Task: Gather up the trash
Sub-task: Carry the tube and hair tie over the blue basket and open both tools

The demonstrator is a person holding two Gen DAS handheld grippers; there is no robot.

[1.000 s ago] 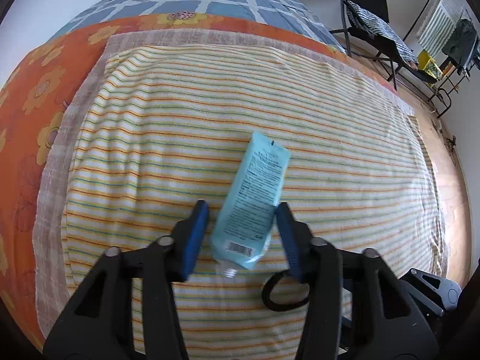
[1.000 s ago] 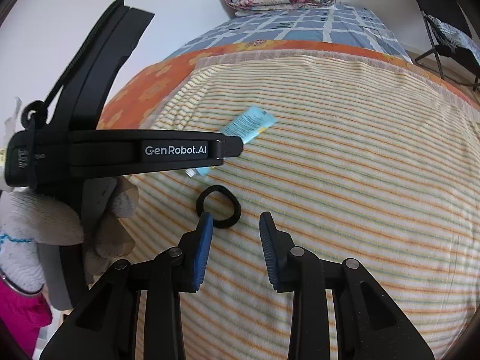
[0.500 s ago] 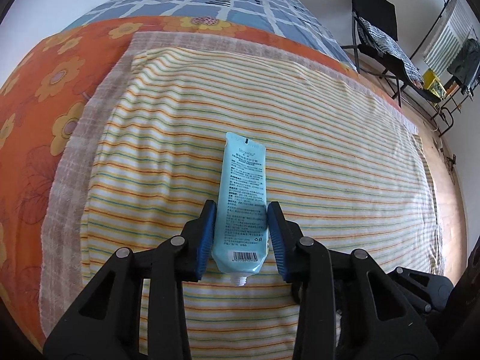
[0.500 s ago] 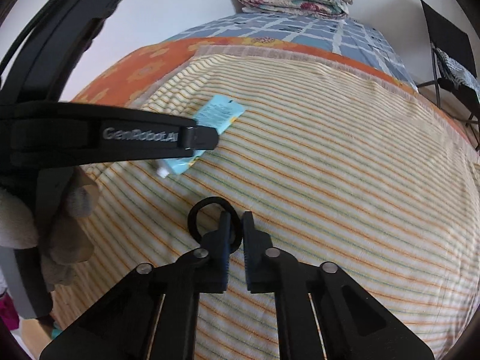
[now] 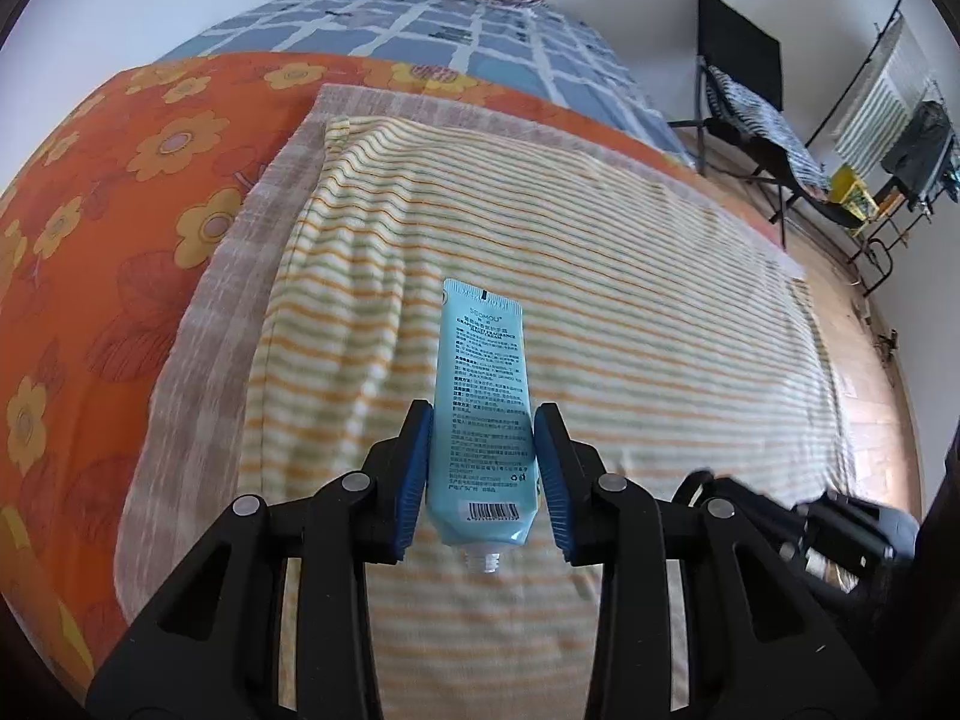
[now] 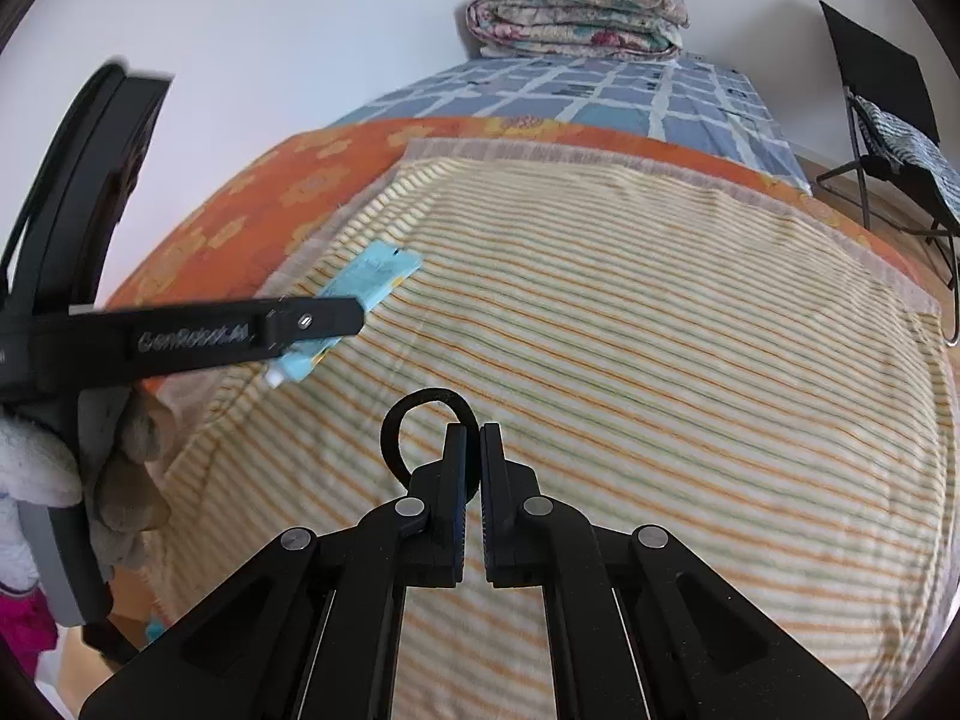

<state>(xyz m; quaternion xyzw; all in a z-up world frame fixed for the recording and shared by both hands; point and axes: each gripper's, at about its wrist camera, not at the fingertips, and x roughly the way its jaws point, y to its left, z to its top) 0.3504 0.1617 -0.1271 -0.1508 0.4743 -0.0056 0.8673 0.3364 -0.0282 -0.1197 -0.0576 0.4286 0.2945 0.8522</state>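
A bed fills the view, spread with a yellow, orange and green striped blanket laid over an orange flowered sheet. The left gripper pinches a light blue squeeze tube between its blue pads, which press on both sides of the tube's lower half. The tube points away from the camera, barcode and uncapped white nozzle nearest, and appears lifted off the blanket. The right gripper has its jaws pressed together on a black elastic hair band (a thin loop), which sticks out to the left of the fingertips above the blanket. A gloved hand holds the left tool. A folded floral quilt sits at the bed's far end; a black folding chair stands by the wall.
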